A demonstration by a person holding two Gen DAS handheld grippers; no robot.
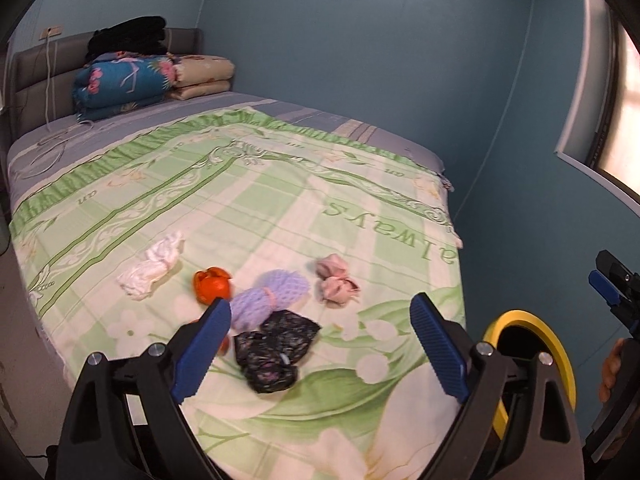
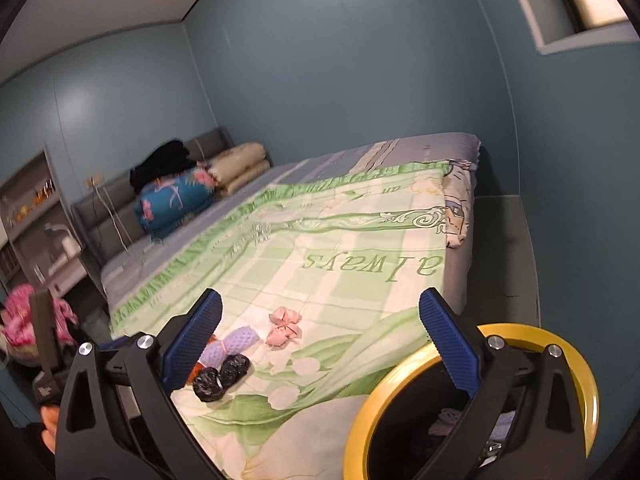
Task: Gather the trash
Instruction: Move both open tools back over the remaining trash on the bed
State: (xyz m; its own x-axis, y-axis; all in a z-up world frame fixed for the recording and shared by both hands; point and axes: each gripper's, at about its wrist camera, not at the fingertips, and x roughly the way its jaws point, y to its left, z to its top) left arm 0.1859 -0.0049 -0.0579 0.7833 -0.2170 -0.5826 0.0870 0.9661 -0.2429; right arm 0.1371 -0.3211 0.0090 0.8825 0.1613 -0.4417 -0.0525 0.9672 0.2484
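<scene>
Crumpled trash lies clustered on the green floral bedspread (image 1: pixel 280 200): a black plastic bag wad (image 1: pixel 274 354), lilac foam netting (image 1: pixel 268 296) and a pink wrapper (image 1: pixel 336 280). A white tissue wad (image 1: pixel 150 266) and an orange peel-like scrap (image 1: pixel 212 284) are fully shown only by the left view. Contents inside the yellow-rimmed bin (image 2: pixel 584 376) are seen only from the right. The left gripper (image 1: pixel 320 344) and right gripper (image 2: pixel 320 340) are held spread apart, empty.

dim room, window (image 1: pixel 628 120) glare, fisheye-bent edges, soft blur
</scene>
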